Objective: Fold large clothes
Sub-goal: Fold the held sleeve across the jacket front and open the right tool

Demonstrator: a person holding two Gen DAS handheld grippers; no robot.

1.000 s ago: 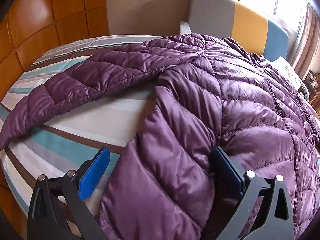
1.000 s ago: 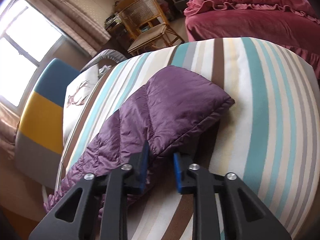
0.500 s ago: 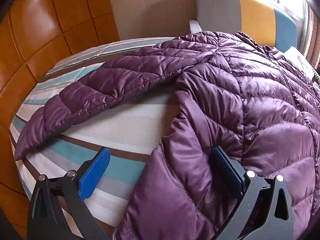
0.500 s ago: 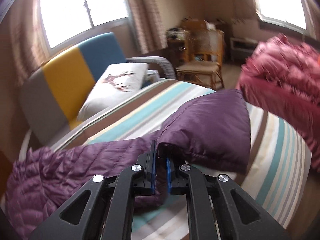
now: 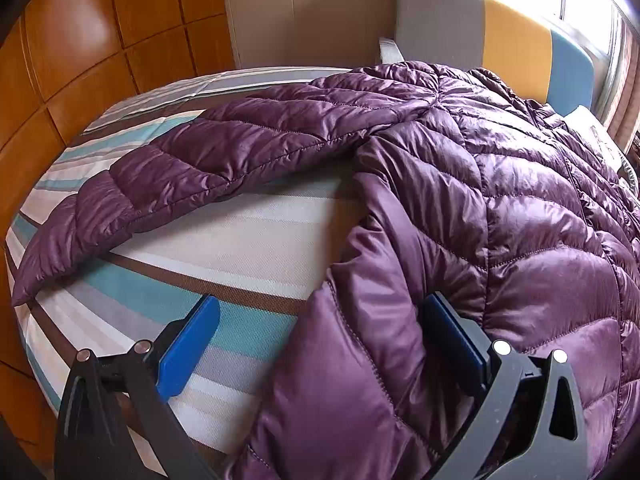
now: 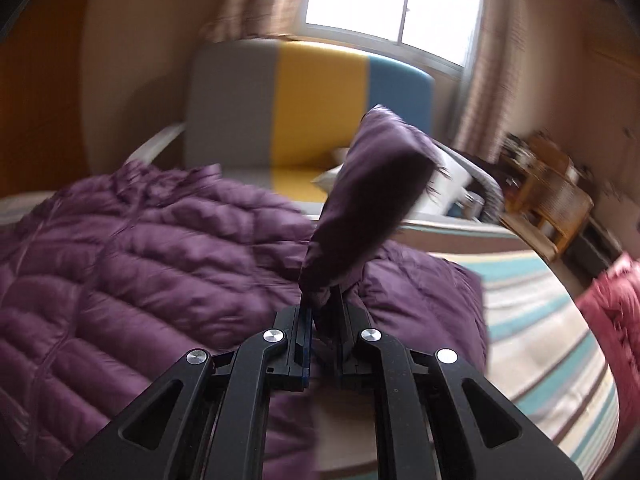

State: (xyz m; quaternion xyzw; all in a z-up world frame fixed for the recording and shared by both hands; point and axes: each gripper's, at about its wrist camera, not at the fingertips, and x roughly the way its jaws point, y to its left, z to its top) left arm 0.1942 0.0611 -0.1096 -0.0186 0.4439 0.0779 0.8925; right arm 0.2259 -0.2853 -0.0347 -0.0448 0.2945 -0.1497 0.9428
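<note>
A purple quilted down jacket (image 5: 500, 208) lies spread on a striped bed (image 5: 224, 248). One sleeve (image 5: 192, 176) stretches out to the left across the sheet. My left gripper (image 5: 320, 320) is open, its blue pads astride the jacket's side edge near the hem, not closed on it. In the right wrist view the jacket body (image 6: 140, 264) lies to the left. My right gripper (image 6: 324, 312) is shut on the other sleeve (image 6: 372, 196) and holds its cuff end lifted, standing up above the jacket.
A wooden panelled wall (image 5: 80, 60) runs along the bed's left side. A grey, yellow and blue sofa (image 6: 312, 100) with a white cushion (image 6: 452, 176) stands behind the bed under a window. A wicker chair (image 6: 552, 200) and a red quilt (image 6: 612, 312) are at right.
My right gripper closed on the sleeve and lifted it off the bed, swinging it over toward the jacket body. My left gripper drew back slightly along the side edge, still open.
</note>
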